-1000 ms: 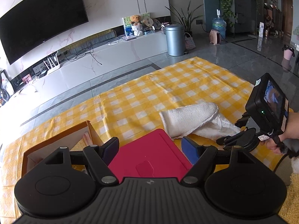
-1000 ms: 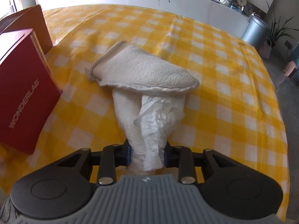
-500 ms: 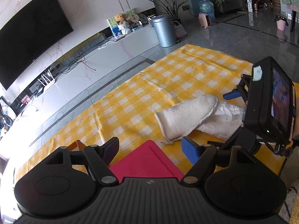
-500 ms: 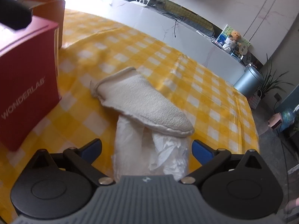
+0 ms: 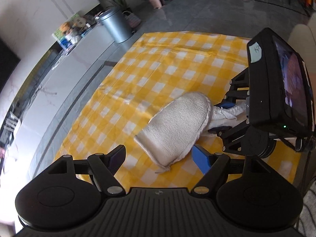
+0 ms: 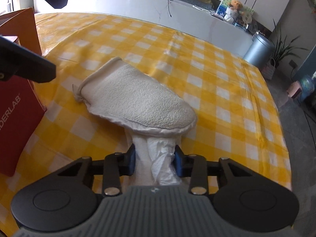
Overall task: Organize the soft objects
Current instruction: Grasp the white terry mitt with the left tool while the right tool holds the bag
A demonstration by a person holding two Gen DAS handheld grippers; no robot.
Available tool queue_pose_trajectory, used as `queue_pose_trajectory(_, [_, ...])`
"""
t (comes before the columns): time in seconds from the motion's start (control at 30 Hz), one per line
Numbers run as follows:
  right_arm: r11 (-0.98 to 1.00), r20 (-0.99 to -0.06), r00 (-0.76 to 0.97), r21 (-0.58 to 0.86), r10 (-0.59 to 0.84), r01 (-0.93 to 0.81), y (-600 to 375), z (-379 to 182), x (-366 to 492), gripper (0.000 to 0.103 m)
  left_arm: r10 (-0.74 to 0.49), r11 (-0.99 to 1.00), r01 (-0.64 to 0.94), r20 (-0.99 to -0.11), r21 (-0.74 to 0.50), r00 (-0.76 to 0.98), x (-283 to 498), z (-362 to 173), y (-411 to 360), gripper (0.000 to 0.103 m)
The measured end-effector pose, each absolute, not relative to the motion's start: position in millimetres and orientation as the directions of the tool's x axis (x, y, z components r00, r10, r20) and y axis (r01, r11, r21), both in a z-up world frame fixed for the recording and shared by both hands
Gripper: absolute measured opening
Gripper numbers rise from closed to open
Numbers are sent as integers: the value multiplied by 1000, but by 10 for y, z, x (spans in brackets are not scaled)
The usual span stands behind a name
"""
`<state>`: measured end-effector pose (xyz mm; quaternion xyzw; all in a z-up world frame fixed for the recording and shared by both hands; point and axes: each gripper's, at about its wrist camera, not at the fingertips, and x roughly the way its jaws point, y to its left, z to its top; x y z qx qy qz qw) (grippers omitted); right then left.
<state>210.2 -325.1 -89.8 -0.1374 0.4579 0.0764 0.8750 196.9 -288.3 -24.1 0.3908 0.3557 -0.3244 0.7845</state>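
Mitt (image 6: 136,102) overlaps tissue (image 6: 158,158) pinched by right tongs (image 6: 154,161).

The left hand-held gripper (image 5: 159,159) hovers with its two fingers spread wide apart, nothing between the blue pads (image 5: 201,159). The right hand-held gripper (image 6: 154,159) is low and points forward, its fingers drawn in so that both pads (image 6: 131,159) press against the white cloth (image 6: 158,154) from either side. In the left wrist view it sits to the right, just ahead of the left one.
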Motion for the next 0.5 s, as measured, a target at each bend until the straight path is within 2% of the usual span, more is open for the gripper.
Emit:
queue_pose_trajectory(0.13, [958, -832, 555, -147, 15, -246, -3273, -913, 2125, 32, -216, 363, 851, -854, 380, 473, 2083, -322, -3010, 90])
queue_pose_trajectory(0.33, [958, -833, 553, -141, 22, -250, -3294, -913, 2128, 32, -195, 374, 865, -883, 335, 426, 2151, -547, -3184, 90])
queue_pose_trajectory(0.5, [955, -833, 552, -149, 18, -255, -3280, -914, 2130, 32, -90, 273, 870, -889, 411, 448, 2112, -810, -3295, 90])
